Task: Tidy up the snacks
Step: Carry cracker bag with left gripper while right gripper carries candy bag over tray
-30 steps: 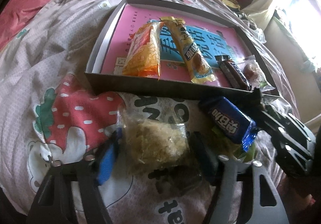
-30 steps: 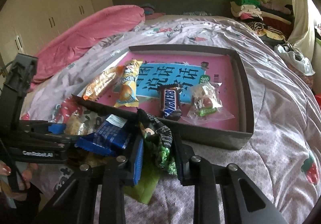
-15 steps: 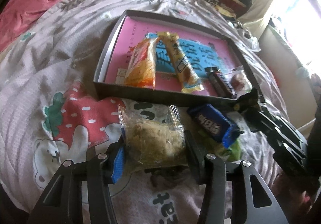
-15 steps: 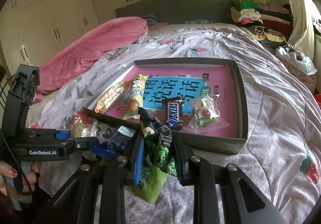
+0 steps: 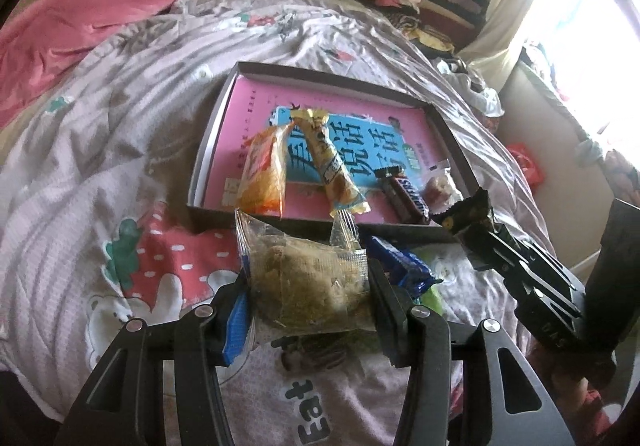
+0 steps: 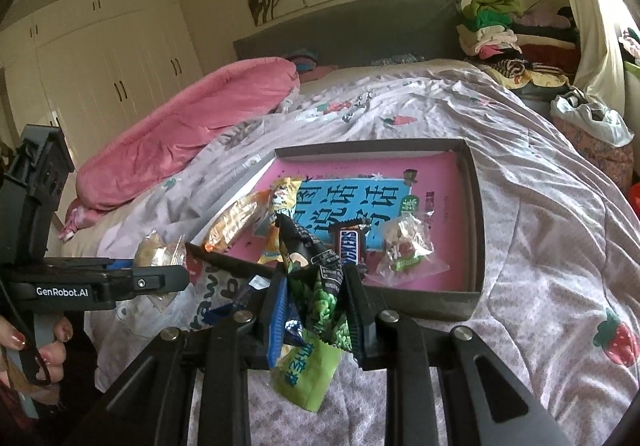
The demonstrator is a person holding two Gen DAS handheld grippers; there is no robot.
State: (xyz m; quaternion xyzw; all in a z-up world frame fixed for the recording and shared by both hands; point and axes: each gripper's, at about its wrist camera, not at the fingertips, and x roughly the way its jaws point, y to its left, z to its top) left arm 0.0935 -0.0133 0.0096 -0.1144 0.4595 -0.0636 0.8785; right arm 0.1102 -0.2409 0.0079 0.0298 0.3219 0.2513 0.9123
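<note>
My left gripper (image 5: 308,286) is shut on a clear packet of brown flaky pastry (image 5: 304,278) and holds it above the bedspread, just short of the dark box (image 5: 216,126) with a pink bottom. My right gripper (image 6: 314,298) is shut on a black and green snack packet (image 6: 320,286), lifted near the box's front wall (image 6: 420,302). The box holds an orange packet (image 5: 264,174), a yellow bar (image 5: 332,166), a Snickers bar (image 6: 352,246) and a clear candy packet (image 6: 404,246). A blue packet (image 5: 400,266) lies on the bed between the grippers.
A pink duvet (image 6: 180,134) lies at the left of the bed. Piled clothes (image 6: 504,30) sit at the far right by the headboard. A green packet (image 6: 308,366) lies under the right gripper. The person's hand (image 6: 48,342) holds the left gripper's handle.
Both grippers have lifted with their packets and drawn back a little from the box. The blue and green packets stay on the bed.
</note>
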